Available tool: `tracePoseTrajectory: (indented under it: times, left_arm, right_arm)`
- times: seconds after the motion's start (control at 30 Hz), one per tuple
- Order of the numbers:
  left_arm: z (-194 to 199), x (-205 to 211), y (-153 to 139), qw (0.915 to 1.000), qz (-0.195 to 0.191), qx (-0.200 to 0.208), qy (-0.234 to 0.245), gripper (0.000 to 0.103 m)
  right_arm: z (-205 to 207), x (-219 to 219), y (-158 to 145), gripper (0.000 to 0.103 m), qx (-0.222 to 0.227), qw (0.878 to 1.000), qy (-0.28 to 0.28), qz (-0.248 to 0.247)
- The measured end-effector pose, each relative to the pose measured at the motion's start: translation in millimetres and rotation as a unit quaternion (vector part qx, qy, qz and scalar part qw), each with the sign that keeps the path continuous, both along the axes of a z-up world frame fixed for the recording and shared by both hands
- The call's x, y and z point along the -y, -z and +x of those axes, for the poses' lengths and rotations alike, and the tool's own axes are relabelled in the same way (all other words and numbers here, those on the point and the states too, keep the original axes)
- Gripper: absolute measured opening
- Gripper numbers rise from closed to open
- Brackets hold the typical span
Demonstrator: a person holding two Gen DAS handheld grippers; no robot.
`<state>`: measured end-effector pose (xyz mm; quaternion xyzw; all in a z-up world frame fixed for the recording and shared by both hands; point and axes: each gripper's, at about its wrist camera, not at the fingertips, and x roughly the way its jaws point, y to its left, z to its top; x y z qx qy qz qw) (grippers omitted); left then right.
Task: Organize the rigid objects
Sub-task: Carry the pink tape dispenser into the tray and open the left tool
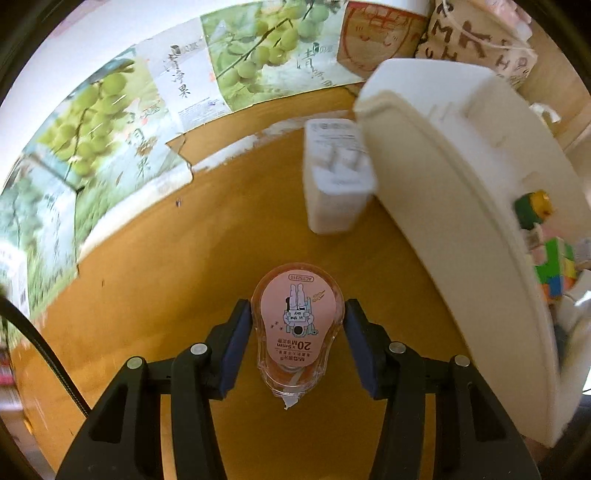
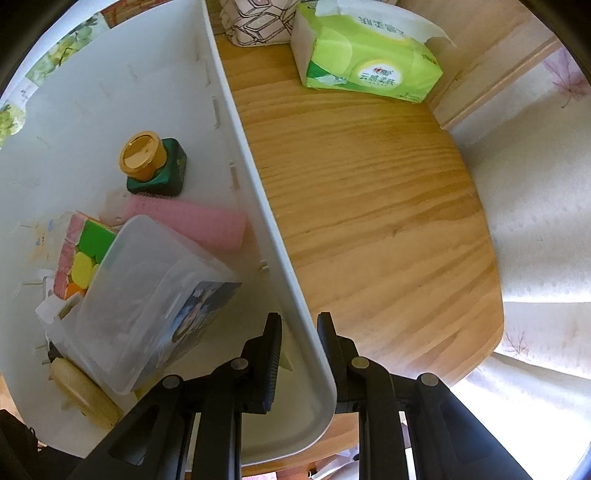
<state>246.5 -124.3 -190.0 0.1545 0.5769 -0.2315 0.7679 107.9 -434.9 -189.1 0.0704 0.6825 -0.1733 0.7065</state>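
My left gripper (image 1: pixel 298 325) is shut on a pink correction tape dispenser (image 1: pixel 297 332), held just above the wooden table (image 1: pixel 147 295). A white charger plug (image 1: pixel 334 173) lies ahead on the table beside the white storage bin (image 1: pixel 461 221). My right gripper (image 2: pixel 299 350) is shut on the bin's wall (image 2: pixel 258 206), one finger inside and one outside. In the bin lie a green bottle with a gold cap (image 2: pixel 155 162), a pink foam roller (image 2: pixel 188 221), a colourful puzzle cube (image 2: pixel 83 254), a clear plastic box (image 2: pixel 147 295) and a beige object (image 2: pixel 85 395).
Cardboard fruit boxes with grape prints (image 1: pixel 110 129) line the far edge of the table. A green tissue pack (image 2: pixel 365 55) and a patterned pouch (image 2: pixel 258 22) sit at the back. A white curtain (image 2: pixel 535 221) hangs past the table's right edge.
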Motion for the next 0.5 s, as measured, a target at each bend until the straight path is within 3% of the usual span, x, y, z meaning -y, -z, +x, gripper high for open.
tracePoseTrajectory:
  times: [0.23, 0.5]
  left_arm:
    - [-44.0, -9.0, -33.9, 0.9974, -0.026, 0.008, -0.066, 0.054]
    - [-77.0, -4.7, -85.6, 0.9922, -0.068, 0.039, -0.097, 0.054]
  right_arm:
    - [-5.8, 2.8, -6.3, 0.021, 0.013, 0.999, -0.031, 0.015]
    - [-13.1, 8.6, -13.0, 0.021, 0.031, 0.996, -0.069, 0.035]
